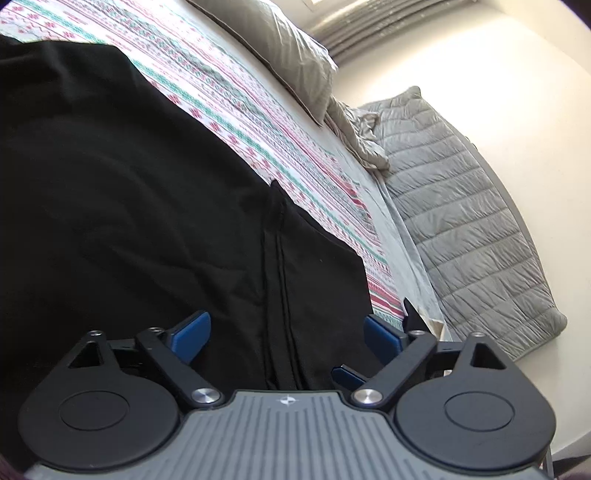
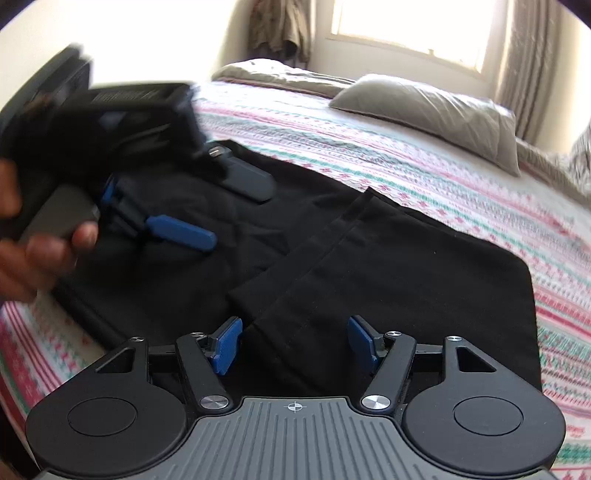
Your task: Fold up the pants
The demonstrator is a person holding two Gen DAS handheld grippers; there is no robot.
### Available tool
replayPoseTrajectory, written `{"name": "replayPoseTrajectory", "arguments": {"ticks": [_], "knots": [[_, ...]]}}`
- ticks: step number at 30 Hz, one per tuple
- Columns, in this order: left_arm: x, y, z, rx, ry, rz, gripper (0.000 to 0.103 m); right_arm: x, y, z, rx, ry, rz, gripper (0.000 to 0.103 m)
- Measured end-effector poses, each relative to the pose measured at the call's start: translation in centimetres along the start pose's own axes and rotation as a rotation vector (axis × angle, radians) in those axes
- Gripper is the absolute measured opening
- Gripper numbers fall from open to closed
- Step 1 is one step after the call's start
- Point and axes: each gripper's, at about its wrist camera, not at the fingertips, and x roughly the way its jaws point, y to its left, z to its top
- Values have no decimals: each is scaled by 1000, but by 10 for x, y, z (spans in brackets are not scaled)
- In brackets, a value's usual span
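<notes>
Black pants [image 1: 129,184] lie spread on a patterned bedsheet [image 1: 236,96]. My left gripper [image 1: 286,332] hovers low over the cloth near a stitched seam [image 1: 280,258]; its blue pads stand wide apart with nothing pinched, so it is open. In the right wrist view the pants [image 2: 406,266] lie with one layer folded over, its edge [image 2: 332,236] running diagonally. My right gripper [image 2: 295,341] is open just above that fold, the cloth under it rather than clamped. The left gripper [image 2: 218,206] shows blurred at the left, held by a hand [image 2: 37,254].
Grey pillows [image 2: 436,110] lie at the head of the bed. A grey quilt [image 1: 472,229] sits bunched against the wall beyond the far side. A bright window [image 2: 413,29] with curtains [image 2: 532,70] is behind the bed. The bedsheet [image 2: 480,177] is bare around the pants.
</notes>
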Motion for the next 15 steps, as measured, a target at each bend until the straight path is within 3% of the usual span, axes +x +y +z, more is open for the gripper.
{"name": "replayPoseTrajectory", "arguments": {"ticks": [5,6,7,10,15], "knots": [[0,5,0,-3,11,-19,85,-7,-6,-1,5,-27,53,61],[0,5,1,-5,12,-20,85,-4,-6,-2,-7,-17,62,52],[-1,5,1,-7,12,-21,84,-1,-6,-2,-24,5,74,35],[0,4,1,-1,13,-18,83,0,-5,-1,-36,11,84,12],[3,3,2,-4,18,-17,77,-7,-14,6,71,-37,111,8]]}}
